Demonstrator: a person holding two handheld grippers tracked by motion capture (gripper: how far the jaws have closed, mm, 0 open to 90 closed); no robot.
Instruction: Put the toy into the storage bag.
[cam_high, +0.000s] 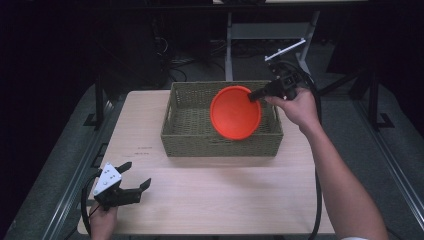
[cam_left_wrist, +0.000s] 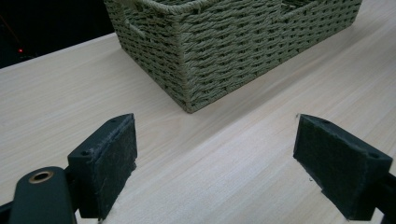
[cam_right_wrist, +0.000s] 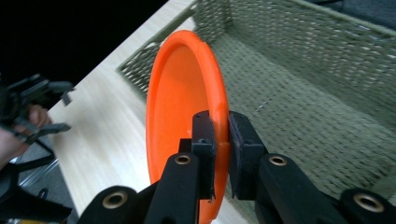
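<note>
Big pale wooden table (cam_high: 210, 200) spread across the high view, and sitting toward its far edge is the woven basket (cam_high: 220, 142), olive-green, rectangular, with a handle slot cut into its end wall. Now the star of the moment: the orange plate (cam_high: 234, 114), round, glossy plastic, with a raised lip running around its edge. It's tipped up steeply on edge over the basket's open inside, lower edge down toward the near wall, held clear rather than lying flat. In the right gripper view the plate (cam_right_wrist: 180, 102) stands almost edge-on, bright and unmarked, the basket's woven floor behind it. The right gripper (cam_high: 256, 95) has it by the rim, jaws clamped tight on that lip from the far right side, one pad on each face. Down at the near left corner, the left gripper (cam_high: 134, 179) rests low over bare wood, well apart from the basket, jaws spread wide with nothing between them.
</note>
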